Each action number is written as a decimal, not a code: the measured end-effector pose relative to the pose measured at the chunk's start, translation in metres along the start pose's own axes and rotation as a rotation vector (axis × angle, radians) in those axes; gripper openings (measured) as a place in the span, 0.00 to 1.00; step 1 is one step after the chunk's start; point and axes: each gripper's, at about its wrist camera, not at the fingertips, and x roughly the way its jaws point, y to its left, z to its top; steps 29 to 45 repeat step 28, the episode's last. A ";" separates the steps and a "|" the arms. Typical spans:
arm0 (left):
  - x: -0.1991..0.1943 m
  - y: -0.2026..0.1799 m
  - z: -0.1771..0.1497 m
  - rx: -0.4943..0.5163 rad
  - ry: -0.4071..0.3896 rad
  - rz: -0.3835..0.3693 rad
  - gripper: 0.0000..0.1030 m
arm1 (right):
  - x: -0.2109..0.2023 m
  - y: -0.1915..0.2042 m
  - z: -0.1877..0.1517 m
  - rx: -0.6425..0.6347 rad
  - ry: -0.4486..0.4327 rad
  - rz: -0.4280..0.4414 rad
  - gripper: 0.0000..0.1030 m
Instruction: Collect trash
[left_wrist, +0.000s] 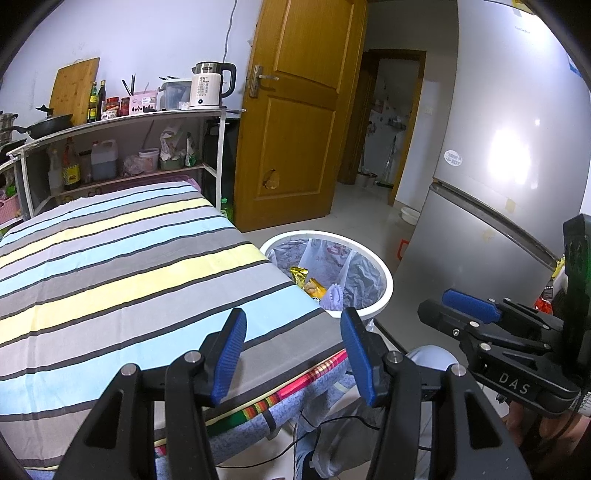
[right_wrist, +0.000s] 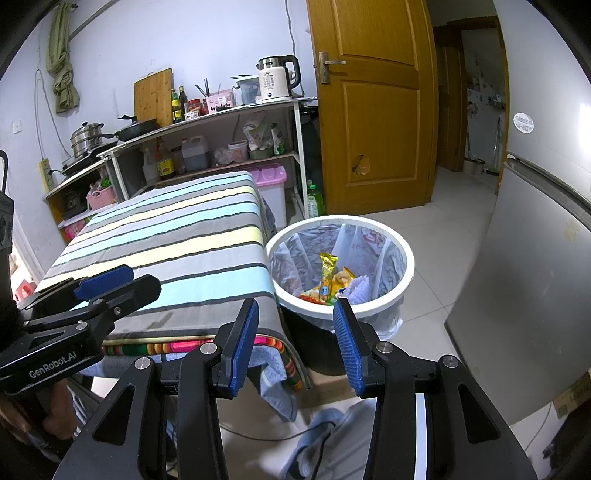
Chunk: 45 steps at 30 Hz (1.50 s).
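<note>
**Two empty tongs, trash already in the bin**

Both tongs stand apart with nothing between the blue pads. Left tongs (left_wrist: 293, 354) hang over the near corner of the striped counter (left_wrist: 110, 266); right tongs (right_wrist: 295, 345) hang just past that same corner, aimed toward the trash bin (right_wrist: 400, 291). Each shows in the other's camera, side by side and near each other.

Trash location: snack wrappers (right_wrist: 328, 277) and a pale crumpled piece lie inside the bin's plastic liner, below the white rim. The striped top shows no loose litter in either view.

Judgement: collection looks finished or nearly so. To do this step well, scan the counter top and the floor by the bin for strays before withdrawing. Anything found should be pinched at its middle and released well inside the rim, clear of the liner's folded edge.

Pose: both tongs tilt moderately downward, fingers roughly level with one another, no roll apparent.
</note>
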 end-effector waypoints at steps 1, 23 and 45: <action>0.000 0.000 0.000 0.000 0.000 0.002 0.53 | 0.000 0.000 0.000 0.000 0.000 -0.001 0.42; 0.002 -0.001 -0.007 0.003 0.000 -0.002 0.53 | 0.001 -0.002 0.001 -0.004 -0.005 -0.004 0.42; 0.001 -0.002 -0.007 0.001 -0.003 0.001 0.53 | 0.001 -0.002 0.001 -0.004 -0.004 -0.003 0.42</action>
